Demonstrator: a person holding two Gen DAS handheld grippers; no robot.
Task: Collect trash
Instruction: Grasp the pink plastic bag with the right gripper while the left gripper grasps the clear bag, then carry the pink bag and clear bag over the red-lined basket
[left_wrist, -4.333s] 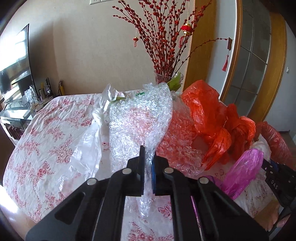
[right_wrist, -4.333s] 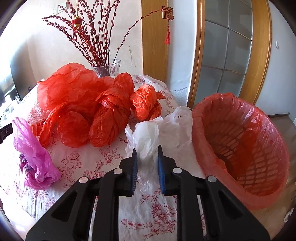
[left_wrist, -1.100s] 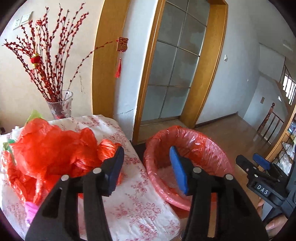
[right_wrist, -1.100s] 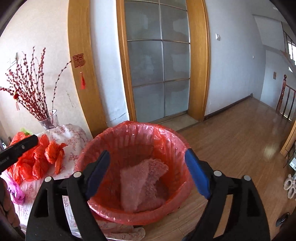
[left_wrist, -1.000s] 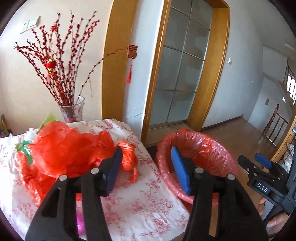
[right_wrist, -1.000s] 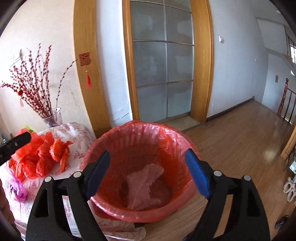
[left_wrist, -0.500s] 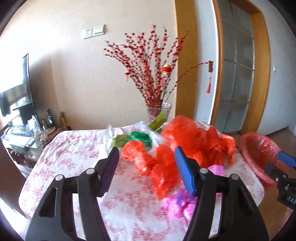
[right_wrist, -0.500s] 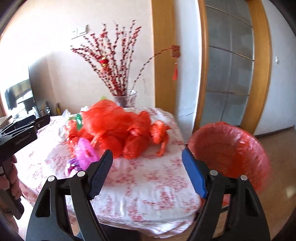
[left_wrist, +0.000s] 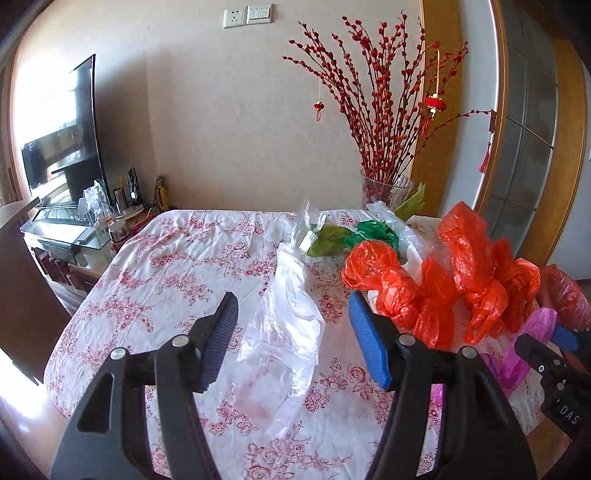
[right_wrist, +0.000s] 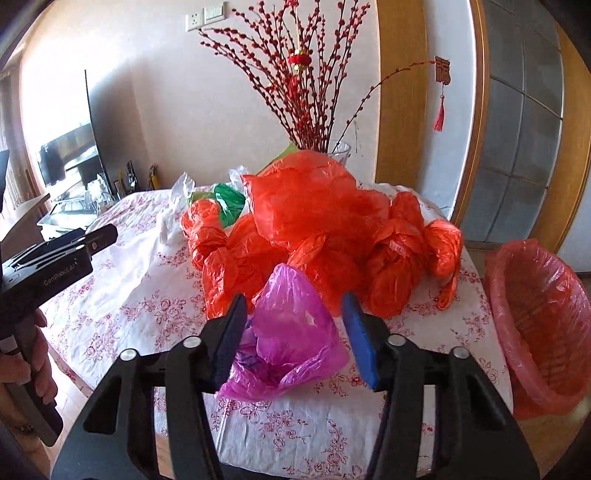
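Note:
My left gripper (left_wrist: 291, 308) hangs open over a crumpled clear plastic bag (left_wrist: 286, 332) that lies flat on the flowered tablecloth (left_wrist: 166, 266); its pads do not touch the bag. In the right wrist view my right gripper (right_wrist: 294, 304) has its jaws closing around a pink plastic bag (right_wrist: 295, 343), which sits between the pads without being pinched. Behind the pink bag is a heap of red plastic bags (right_wrist: 317, 229) with a green bag (right_wrist: 231, 203). The red-lined trash basket (right_wrist: 535, 325) stands off the table's right end.
A glass vase of red berry branches (left_wrist: 384, 188) stands at the table's far side. A TV (left_wrist: 62, 147) and a glass stand with small items are at the left. A hand holding the left gripper's handle (right_wrist: 37, 373) shows at the left edge.
Both views swung left from the trash basket back to the table. The right jaws narrowed around the pink bag. The left gripper came over the clear bag.

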